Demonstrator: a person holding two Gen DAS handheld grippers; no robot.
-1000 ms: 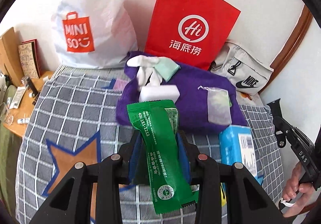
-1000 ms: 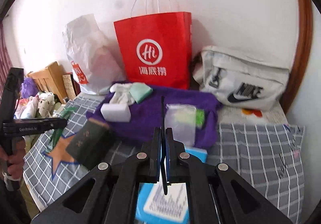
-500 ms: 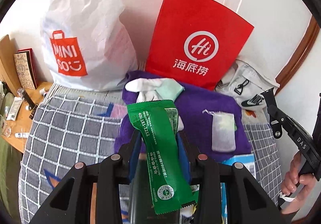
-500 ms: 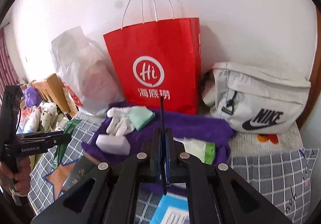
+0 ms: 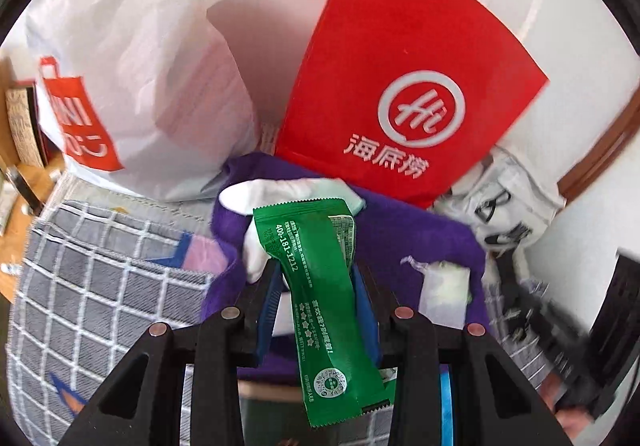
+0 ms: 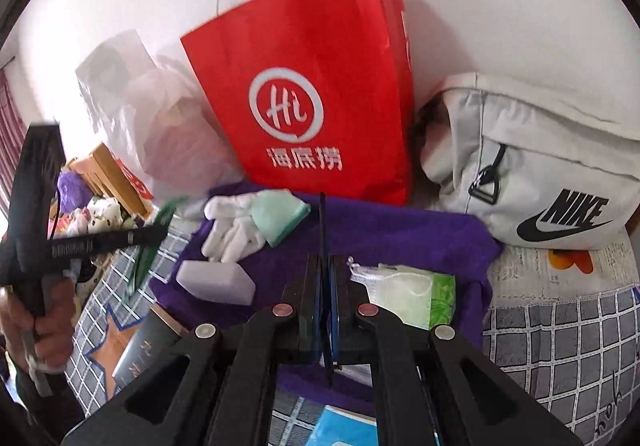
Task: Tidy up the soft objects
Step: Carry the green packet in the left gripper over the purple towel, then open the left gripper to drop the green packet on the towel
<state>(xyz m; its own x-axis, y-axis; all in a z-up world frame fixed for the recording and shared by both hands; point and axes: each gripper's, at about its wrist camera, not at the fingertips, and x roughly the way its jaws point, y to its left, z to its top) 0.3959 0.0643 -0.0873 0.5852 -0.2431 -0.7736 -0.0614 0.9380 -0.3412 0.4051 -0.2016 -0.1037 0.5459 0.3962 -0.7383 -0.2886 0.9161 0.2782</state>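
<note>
My left gripper (image 5: 316, 278) is shut on a green sachet packet (image 5: 320, 298) and holds it above the near edge of a purple towel (image 5: 420, 242). The packet also shows in the right wrist view (image 6: 154, 242). On the towel (image 6: 400, 230) lie white gloves (image 6: 228, 230) with a mint cloth (image 6: 280, 218), a white sponge block (image 6: 216, 280) and a mesh pouch with a green item (image 6: 412, 294). My right gripper (image 6: 325, 266) is shut on a thin dark flat card (image 6: 322, 230), held upright above the towel.
A red paper bag (image 6: 312, 94), a white Miniso plastic bag (image 5: 132, 78) and a grey Nike bag (image 6: 540, 174) stand against the wall. A dark booklet (image 6: 144, 350) and a blue box (image 6: 344, 426) lie on the checked bedspread (image 6: 560, 346). A wooden side table (image 5: 16, 206) is at left.
Both grippers have moved forward towards the bags and the towel, each keeping its hold. The bags now look larger and nearer.
</note>
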